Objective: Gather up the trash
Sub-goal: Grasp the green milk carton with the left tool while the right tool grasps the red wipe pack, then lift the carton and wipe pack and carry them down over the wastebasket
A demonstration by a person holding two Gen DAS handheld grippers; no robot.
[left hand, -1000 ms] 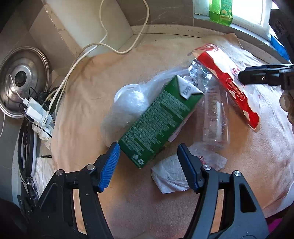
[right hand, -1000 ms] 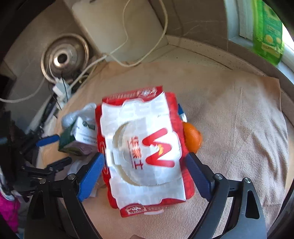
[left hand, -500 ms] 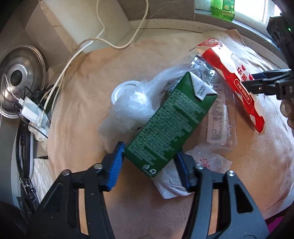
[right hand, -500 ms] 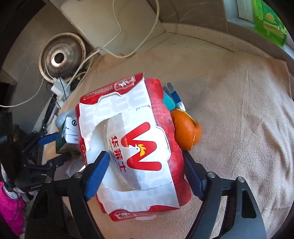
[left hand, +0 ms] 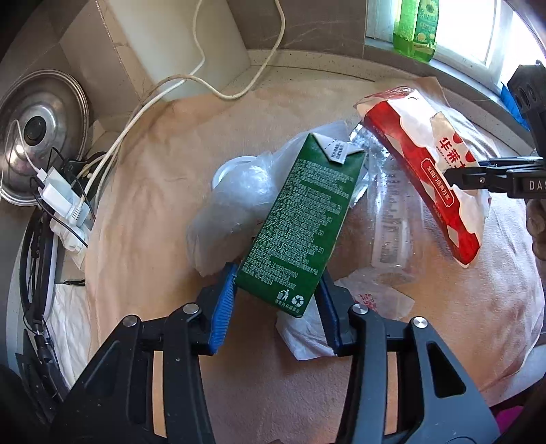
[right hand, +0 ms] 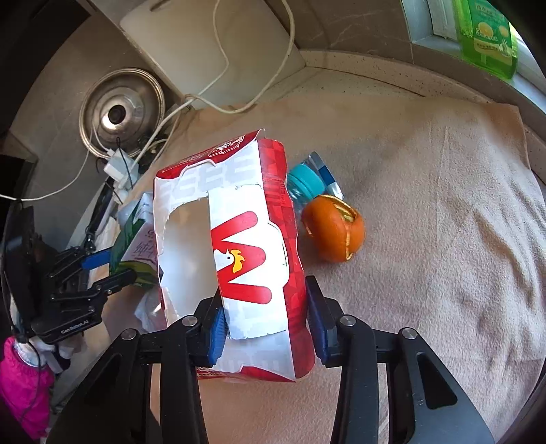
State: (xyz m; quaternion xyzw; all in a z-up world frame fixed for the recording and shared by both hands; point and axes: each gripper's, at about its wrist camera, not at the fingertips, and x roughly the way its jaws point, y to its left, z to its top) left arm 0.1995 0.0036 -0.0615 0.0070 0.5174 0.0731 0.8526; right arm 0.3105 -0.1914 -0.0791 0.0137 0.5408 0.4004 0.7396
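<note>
My left gripper (left hand: 276, 304) is shut on a green drink carton (left hand: 307, 218) and holds it tilted above the beige cloth (left hand: 163, 177). My right gripper (right hand: 264, 328) is shut on a red and white food box (right hand: 235, 259) with a torn top, lifted off the cloth; the box also shows in the left wrist view (left hand: 426, 164). Under them lie a clear plastic bottle (left hand: 392, 218) with a teal cap (right hand: 305, 184), a clear plastic bag (left hand: 235, 208) over a white lid, and crumpled white wrappers (left hand: 307, 331). An orange peel (right hand: 336, 230) lies beside the cap.
A steel pot lid (left hand: 37, 136), a white power strip with cables (left hand: 65, 208) and a white board (left hand: 177, 44) stand at the left and back. Green bottles (left hand: 414, 27) stand on the windowsill. Pink fabric (right hand: 24, 382) hangs off the left edge.
Both grippers closed on their items. The left one lifted and tilted the green carton; the right one raised the red box, uncovering the orange peel and the teal cap.
</note>
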